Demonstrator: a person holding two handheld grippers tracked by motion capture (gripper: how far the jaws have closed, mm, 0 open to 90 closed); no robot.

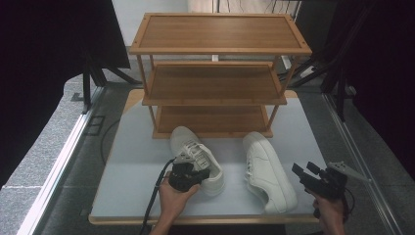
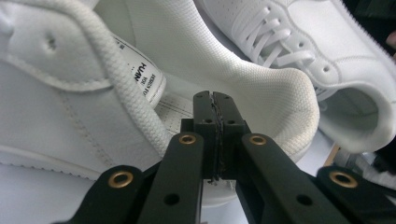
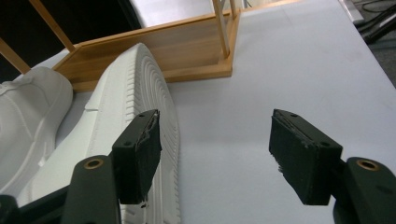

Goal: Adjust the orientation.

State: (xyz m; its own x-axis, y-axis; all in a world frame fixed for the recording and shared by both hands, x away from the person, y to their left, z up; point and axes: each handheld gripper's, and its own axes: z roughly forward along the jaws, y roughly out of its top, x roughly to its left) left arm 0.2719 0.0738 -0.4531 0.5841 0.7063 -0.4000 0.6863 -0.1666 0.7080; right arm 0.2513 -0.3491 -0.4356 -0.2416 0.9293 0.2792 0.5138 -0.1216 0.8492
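A: What is seen first, going from the biggest thing down?

B: A three-tier wooden rack (image 1: 215, 73) is set at twelve o'clock on the grey table (image 1: 313, 127). All three shelves are bare, so nothing has been put away yet.

A: And the shoes?

B: Two white sneakers are placed just in front of the rack. The left sneaker (image 1: 198, 159) lies at about seven o'clock from the rack's bottom shelf, upright on its sole. The right sneaker (image 1: 268, 170) lies at about five o'clock, tipped on its side, with its ribbed sole turned toward the right hand; they are apart from each other.

A: How are the tools held?

B: The left gripper (image 1: 188, 177) is brought in at the heel of the left sneaker, at six o'clock from it. In the left gripper view its jaws are seen pressed flat together at the heel collar. No fabric can be made out between the pads, so a grip on the shoe cannot be confirmed. The right gripper (image 1: 313, 178) is held at three o'clock from the right sneaker, clear of it, jaws spread wide and empty.

A: So how far along is it judged to be?

B: At the very start: both sneakers are yet to be lifted and shelved.
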